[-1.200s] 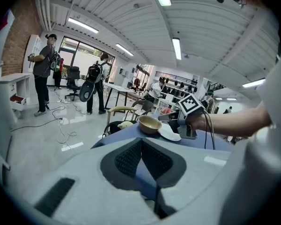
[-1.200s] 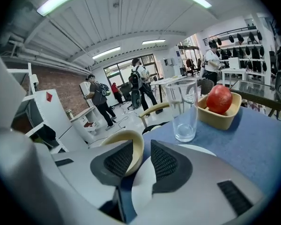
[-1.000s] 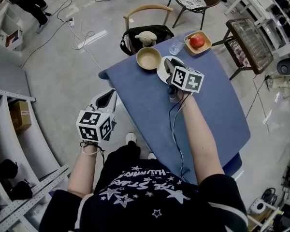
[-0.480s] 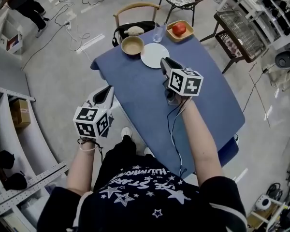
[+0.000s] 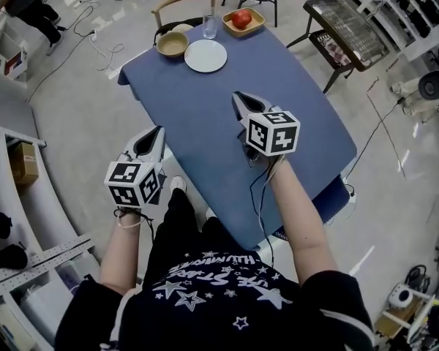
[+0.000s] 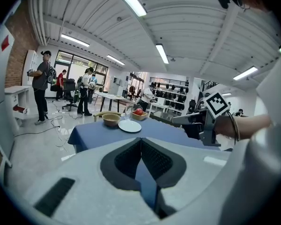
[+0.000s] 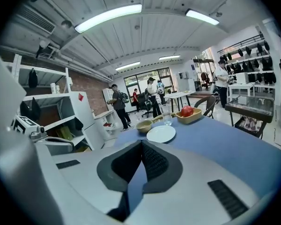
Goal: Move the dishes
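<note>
right hand-held gripper, its jaws just closed on nothing, hovers over the middle of the blue desk; left hand-held gripper, also closed and empty, hangs off its near-left edge. white plate, bowl and glass sit well apart from both, at the far end.

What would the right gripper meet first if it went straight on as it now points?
Likely the white plate, straight ahead of the right gripper, whose jaws have just closed empty; tilted down, it may touch the blue table first.
</note>
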`<state>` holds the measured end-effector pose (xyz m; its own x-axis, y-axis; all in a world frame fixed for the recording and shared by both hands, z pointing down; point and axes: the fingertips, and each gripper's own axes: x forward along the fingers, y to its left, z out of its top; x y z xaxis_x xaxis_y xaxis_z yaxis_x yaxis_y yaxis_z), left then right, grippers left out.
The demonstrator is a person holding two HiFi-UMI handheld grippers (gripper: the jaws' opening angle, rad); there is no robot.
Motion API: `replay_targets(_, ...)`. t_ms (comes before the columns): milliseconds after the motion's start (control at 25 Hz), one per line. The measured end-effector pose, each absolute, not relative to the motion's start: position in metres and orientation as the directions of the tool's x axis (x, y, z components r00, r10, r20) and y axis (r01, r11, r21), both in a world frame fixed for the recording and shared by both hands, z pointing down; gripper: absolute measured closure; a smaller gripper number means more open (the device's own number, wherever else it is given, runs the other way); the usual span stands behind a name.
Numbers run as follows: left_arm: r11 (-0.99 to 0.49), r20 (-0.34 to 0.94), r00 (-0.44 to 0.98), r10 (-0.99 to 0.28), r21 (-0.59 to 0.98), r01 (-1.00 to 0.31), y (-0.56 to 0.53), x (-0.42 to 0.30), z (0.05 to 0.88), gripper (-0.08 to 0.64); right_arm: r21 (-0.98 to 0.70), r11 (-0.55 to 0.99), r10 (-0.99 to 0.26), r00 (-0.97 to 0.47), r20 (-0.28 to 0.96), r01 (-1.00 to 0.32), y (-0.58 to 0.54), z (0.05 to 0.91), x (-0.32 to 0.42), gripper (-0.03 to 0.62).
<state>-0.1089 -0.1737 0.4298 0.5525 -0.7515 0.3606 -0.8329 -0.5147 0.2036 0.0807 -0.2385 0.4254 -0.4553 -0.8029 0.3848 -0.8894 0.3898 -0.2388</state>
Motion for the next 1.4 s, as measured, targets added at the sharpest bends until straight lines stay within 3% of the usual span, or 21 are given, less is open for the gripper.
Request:
replay_targets(440,-0.458,0.342,0.494,-0.799,0.187,-0.869,-0.092,-0.081,0.421,0.54,-0.296,0.487,-0.763,-0.565,0.313,-0.822,-0.175,0.411,0.09,0.589)
replay_targets(880,-0.411,0.323,0.449,-0.833,0.181,-0.893,-0.062,-0.116,0.414,0.54,-0.302,0.528,-0.737,-0.605,0.302,-0.794,-0.15,0.419,0.043,0.589)
replay_targets(1400,-0.304,0.33,0.381,-0.863,0.263,-0.916,0.071,-0.161,0.419,0.54,-0.229,0.646,-0.672,-0.685,0.281,-0.728,-0.044,0.39,-0.014,0.589)
